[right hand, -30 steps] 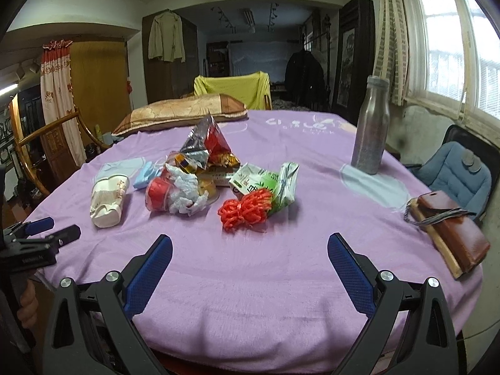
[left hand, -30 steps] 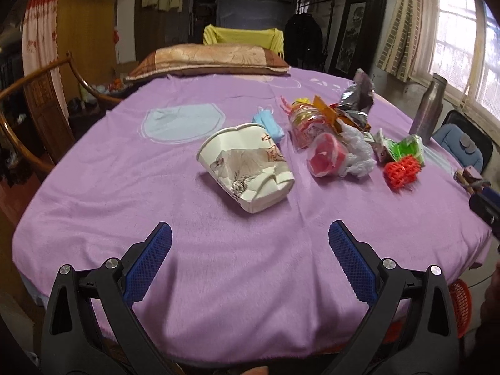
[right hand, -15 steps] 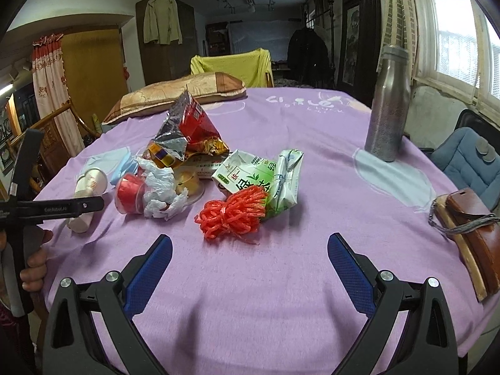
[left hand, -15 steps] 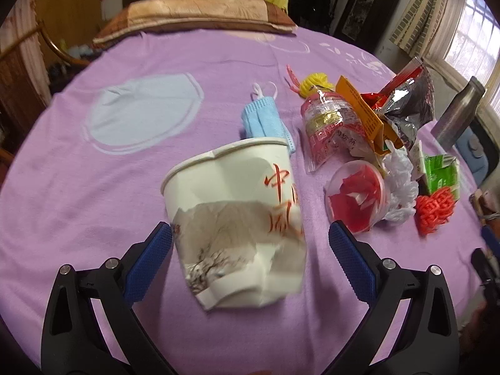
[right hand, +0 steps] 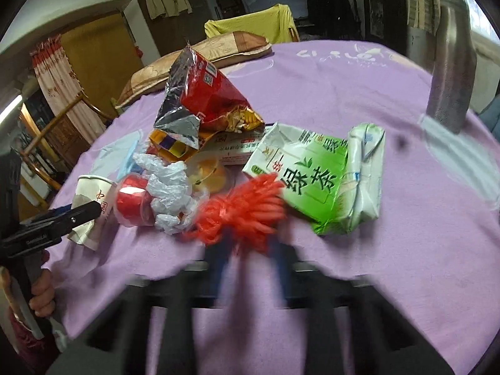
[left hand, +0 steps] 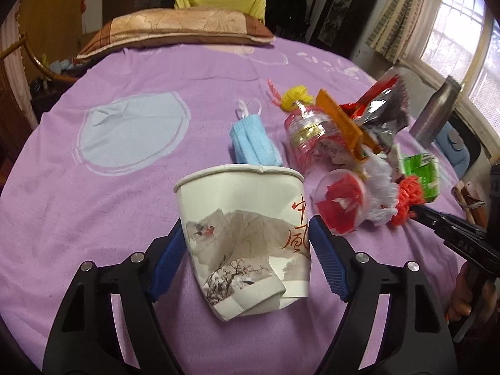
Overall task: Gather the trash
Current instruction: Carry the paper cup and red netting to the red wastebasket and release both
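Note:
A crushed white paper cup (left hand: 247,237) with a landscape print lies on the purple tablecloth. My left gripper (left hand: 247,254) is shut on the paper cup, a blue pad on each side. The cup also shows in the right wrist view (right hand: 92,206) with the left gripper beside it. My right gripper (right hand: 250,243) is blurred and closed around an orange net bundle (right hand: 247,209). That bundle shows in the left wrist view (left hand: 407,195) at the right gripper's tip.
More trash lies in a heap: a blue face mask (left hand: 254,140), a red clear cup (left hand: 340,201), white plastic (right hand: 170,187), a green tea carton (right hand: 315,178), a foil snack bag (right hand: 203,93). A steel bottle (right hand: 450,72) stands right. A pillow (left hand: 178,28) lies at the far edge.
Both grippers have moved forward and closed. The left closed on the paper cup. The right closed around the orange net bundle, still in motion blur.

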